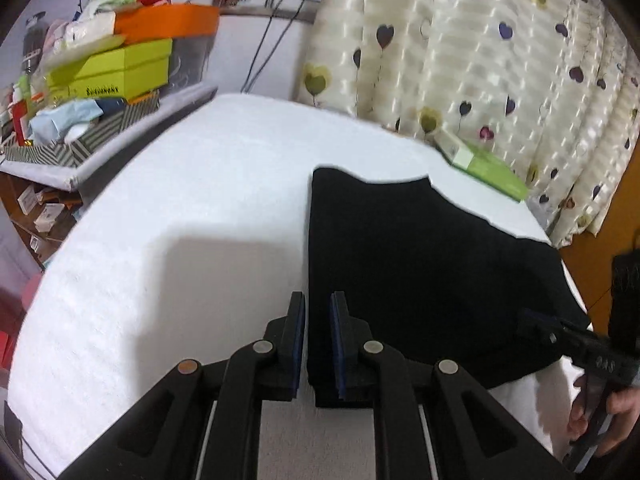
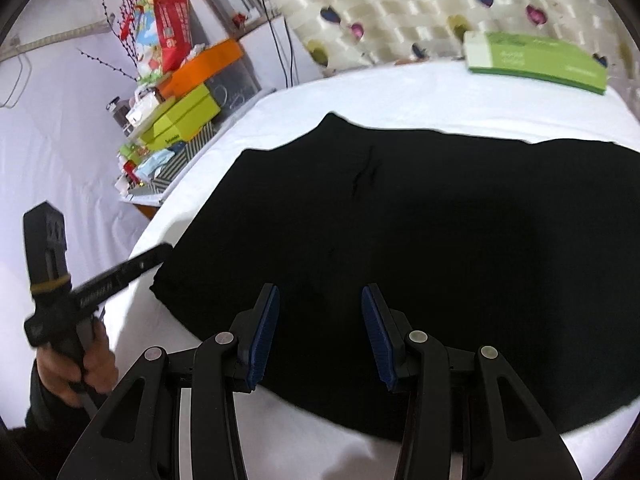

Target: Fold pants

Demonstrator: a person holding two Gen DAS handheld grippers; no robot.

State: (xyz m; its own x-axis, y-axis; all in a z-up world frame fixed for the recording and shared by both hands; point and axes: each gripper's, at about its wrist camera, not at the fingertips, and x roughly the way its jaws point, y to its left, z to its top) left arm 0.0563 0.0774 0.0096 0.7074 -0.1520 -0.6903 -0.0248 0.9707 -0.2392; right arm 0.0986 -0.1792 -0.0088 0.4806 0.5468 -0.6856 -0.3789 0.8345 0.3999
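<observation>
Black pants [image 1: 420, 272] lie folded flat on a white-covered table [image 1: 180, 220]. In the left wrist view my left gripper [image 1: 318, 300] hovers over their left edge, jaws a narrow gap apart, the cloth edge running under that gap and nothing pinched. The right gripper [image 1: 528, 316] reaches in over the pants' right side. In the right wrist view the pants [image 2: 420, 248] fill the middle, and my right gripper [image 2: 320, 292] stands wide open above their near edge. The left gripper [image 2: 166, 249] points at the pants' left corner, held by a hand [image 2: 80, 368].
A green and white box [image 1: 484, 168] [image 2: 536, 60] lies at the table's far right corner. A shelf with stacked boxes [image 1: 100, 80] [image 2: 172, 120] stands left of the table. A heart-patterned curtain [image 1: 480, 60] hangs behind. White cloth to the left of the pants is bare.
</observation>
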